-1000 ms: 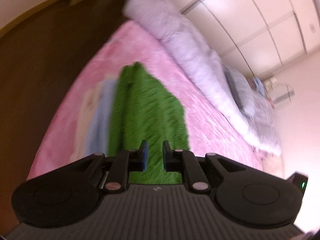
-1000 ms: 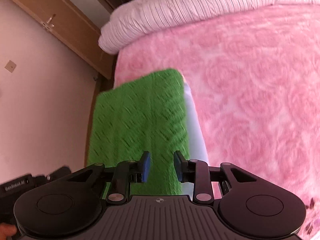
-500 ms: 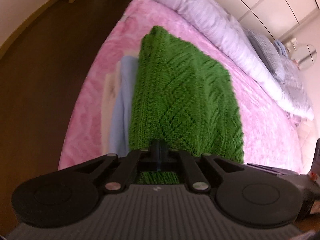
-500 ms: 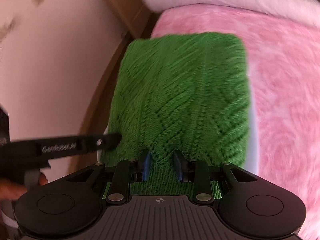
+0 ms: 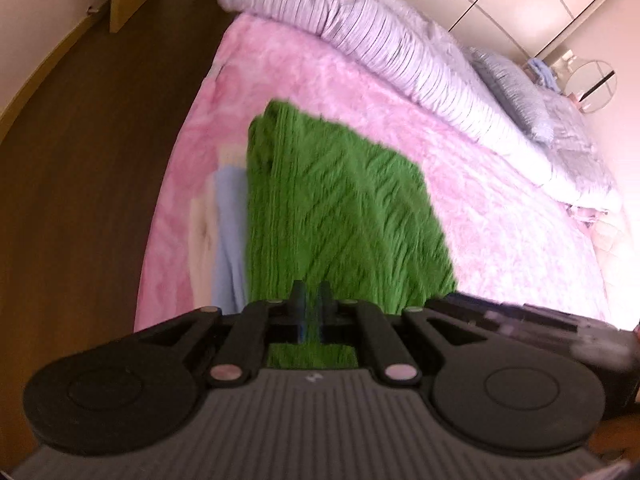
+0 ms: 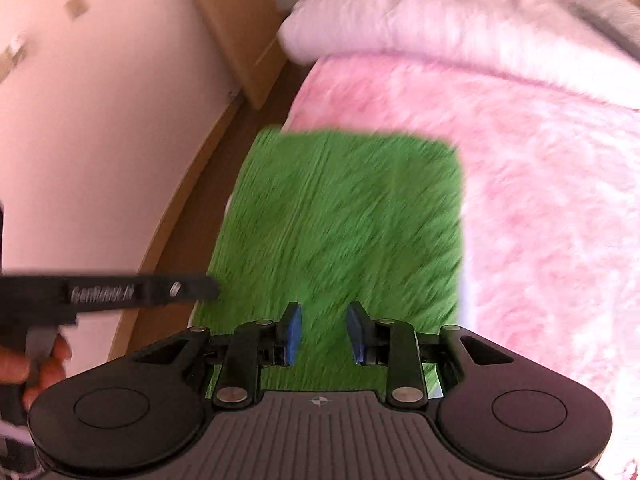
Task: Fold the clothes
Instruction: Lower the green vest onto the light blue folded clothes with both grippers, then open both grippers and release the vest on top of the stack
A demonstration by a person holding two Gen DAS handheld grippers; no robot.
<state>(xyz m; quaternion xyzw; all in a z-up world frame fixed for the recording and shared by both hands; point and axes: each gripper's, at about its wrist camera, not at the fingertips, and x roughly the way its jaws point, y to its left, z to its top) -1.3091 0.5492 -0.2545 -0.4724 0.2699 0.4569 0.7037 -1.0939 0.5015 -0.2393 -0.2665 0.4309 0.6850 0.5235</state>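
A green knitted sweater (image 5: pixel 332 216) lies folded flat on a stack of folded clothes at the near edge of the pink bed; it also shows in the right wrist view (image 6: pixel 344 224). My left gripper (image 5: pixel 311 312) sits just above the sweater's near edge with its jaws a narrow gap apart and nothing between them. My right gripper (image 6: pixel 323 334) is open and empty above the sweater's near edge. The left gripper's body (image 6: pixel 120 292) shows at the left of the right wrist view.
A light blue folded garment (image 5: pixel 230 232) and a cream one (image 5: pixel 200 236) lie under the sweater. The pink fleece blanket (image 5: pixel 500 220) covers the bed. A rolled lilac duvet (image 5: pixel 400 52) lies along the far side. Dark wooden floor (image 5: pixel 88 152) is on the left.
My left gripper was shut half a second ago and now stands slightly parted. Both grippers have pulled back a little from the sweater, which stays flat on the stack.
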